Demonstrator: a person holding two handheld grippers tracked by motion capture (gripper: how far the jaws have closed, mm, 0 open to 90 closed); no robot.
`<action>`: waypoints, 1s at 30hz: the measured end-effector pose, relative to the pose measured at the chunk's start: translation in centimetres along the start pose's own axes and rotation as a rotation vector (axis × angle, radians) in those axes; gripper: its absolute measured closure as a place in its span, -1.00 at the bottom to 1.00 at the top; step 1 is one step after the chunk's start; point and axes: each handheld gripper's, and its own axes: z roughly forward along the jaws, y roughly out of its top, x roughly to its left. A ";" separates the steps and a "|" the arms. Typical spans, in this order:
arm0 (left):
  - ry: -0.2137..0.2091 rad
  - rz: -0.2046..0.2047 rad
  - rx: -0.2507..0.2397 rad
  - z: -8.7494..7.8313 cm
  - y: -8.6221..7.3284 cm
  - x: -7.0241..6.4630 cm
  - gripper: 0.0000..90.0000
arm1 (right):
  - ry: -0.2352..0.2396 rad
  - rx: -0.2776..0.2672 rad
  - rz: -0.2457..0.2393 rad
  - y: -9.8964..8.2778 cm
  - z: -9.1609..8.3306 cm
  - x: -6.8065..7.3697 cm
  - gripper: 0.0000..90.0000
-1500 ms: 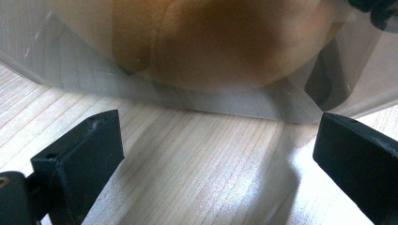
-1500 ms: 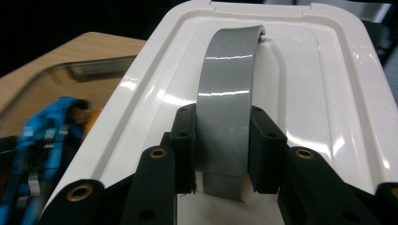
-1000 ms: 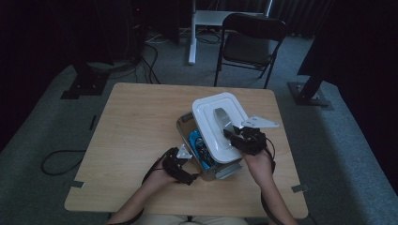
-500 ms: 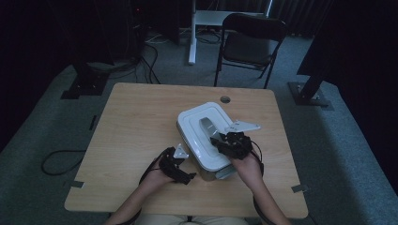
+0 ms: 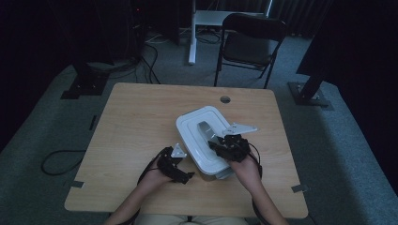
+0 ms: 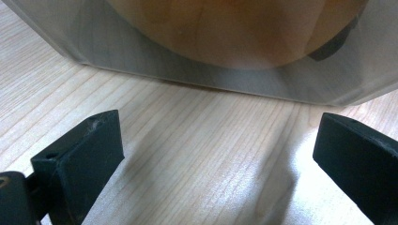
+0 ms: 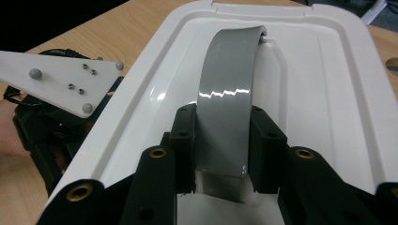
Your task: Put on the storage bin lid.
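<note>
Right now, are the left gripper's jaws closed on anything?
No: the left gripper has its jaws wide apart over bare table, short of the container.

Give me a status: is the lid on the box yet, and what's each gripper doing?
Done: the white lid lies flat over the clear box, though a full seat cannot be judged. In hand: the right gripper is clamped on the lid's grey handle. The left gripper sits open on the table facing the box wall, holding nothing. Left: probably pressing the lid home and releasing the handle.
</note>
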 end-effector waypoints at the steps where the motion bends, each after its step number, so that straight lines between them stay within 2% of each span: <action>1: -0.001 -0.001 -0.001 0.0 0.0 0.0 -0.94 | 0.001 -0.003 -0.001 0.0 0.0 0.0 0.50; 5: 0.000 0.000 -0.002 -0.1 0.1 0.0 -0.94 | -0.010 -0.005 -0.007 -0.1 0.0 0.1 0.48; 9: 0.007 0.000 -0.001 -0.2 0.1 0.2 -0.94 | 0.000 -0.044 -0.012 -0.2 -0.4 0.1 0.04; 11: 0.012 -0.007 -0.002 -0.3 0.1 0.3 -0.94 | -0.023 -0.050 -0.020 -0.3 -0.8 0.1 -0.14; 13: 0.015 -0.012 -0.007 -0.4 0.1 0.5 -0.94 | -0.033 -0.076 -0.003 -0.4 -1.3 -0.4 -0.28; 15: 0.020 -0.022 -0.009 -0.4 0.1 0.6 -0.94 | -0.052 -0.099 0.023 -0.5 -1.8 -1.2 -0.46; 17: 0.025 -0.030 -0.010 -0.4 0.1 0.8 -0.94 | -0.113 -0.130 0.035 -0.7 -2.3 -2.1 -0.69; 22: 0.037 -0.047 -0.022 -0.5 0.4 1.2 -0.94 | -0.214 -0.152 0.051 -1.1 -3.3 -4.6 -0.73; 26: 0.051 -0.045 -0.030 -0.7 0.7 1.4 -0.94 | -0.219 -0.224 0.118 -1.9 -3.9 -7.3 -0.73; 28: 0.059 -0.056 -0.032 -0.7 0.7 1.6 -0.94 | -0.278 -0.238 0.115 -2.4 -3.9 -8.4 -0.72; 30: 0.062 -0.059 -0.032 -0.8 0.8 1.8 -0.94 | -0.331 -0.220 0.116 -3.0 -3.6 -9.6 -0.72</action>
